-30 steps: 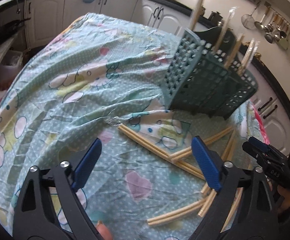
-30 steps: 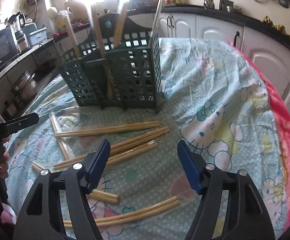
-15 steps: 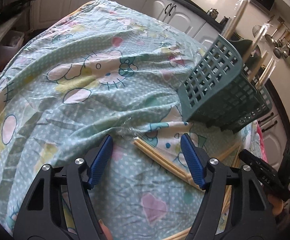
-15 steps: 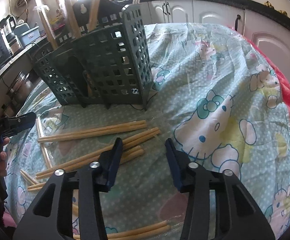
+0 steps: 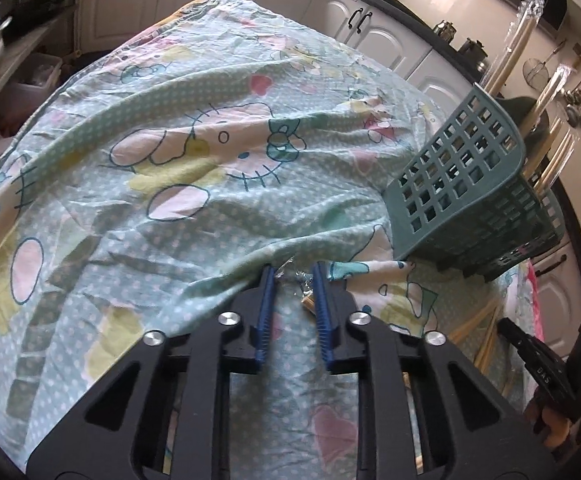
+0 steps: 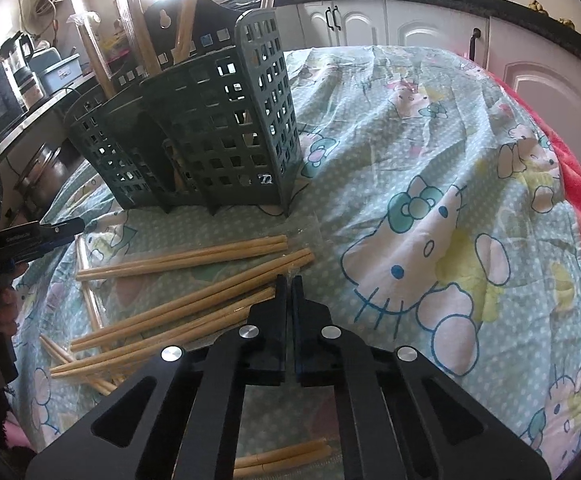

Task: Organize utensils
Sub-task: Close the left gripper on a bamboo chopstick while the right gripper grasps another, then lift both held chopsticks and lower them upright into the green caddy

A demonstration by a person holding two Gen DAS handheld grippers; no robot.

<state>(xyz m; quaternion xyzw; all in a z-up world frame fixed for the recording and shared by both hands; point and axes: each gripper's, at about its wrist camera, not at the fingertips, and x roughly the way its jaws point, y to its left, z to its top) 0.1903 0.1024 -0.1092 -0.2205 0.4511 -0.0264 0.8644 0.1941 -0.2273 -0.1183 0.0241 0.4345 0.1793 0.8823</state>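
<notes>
My left fingers point(image 5: 319, 300) are closing. Between them sit the crinkled clear wrapper tip and the blunt end of one wrapped chopstick pair point(image 5: 308, 301). That end lies against the right-hand pad, and a gap shows on the other side, so I judge the pinch not yet made.

The pair's long axis runs from my fingertips back under my own frame, toward the lower right. The green holder point(image 5: 462, 184) stands up and to the right, near but apart from my tips, with several sticks upright in it.

My right fingers point(image 6: 280, 300) are drawn together with only a sliver of light between them. They sit at the right-hand ends of two wrapped pairs, one point(image 6: 210, 292) reaching just above my tips and one point(image 6: 170, 332) ending just to their left. Both run long-ways down and to the left across the tabletop point(image 6: 430, 140). I cannot tell whether I have caught the clear film or only air. Seen from this hand, the holder point(image 6: 226, 140) stands at upper left, beyond a third pair point(image 6: 186, 258).

By my reckoning the lift turns on that diagonal. Each pair is gripped at one end, so it must swing upright before it can drop into the holder, and the right hand looks a shade nearer.
</notes>
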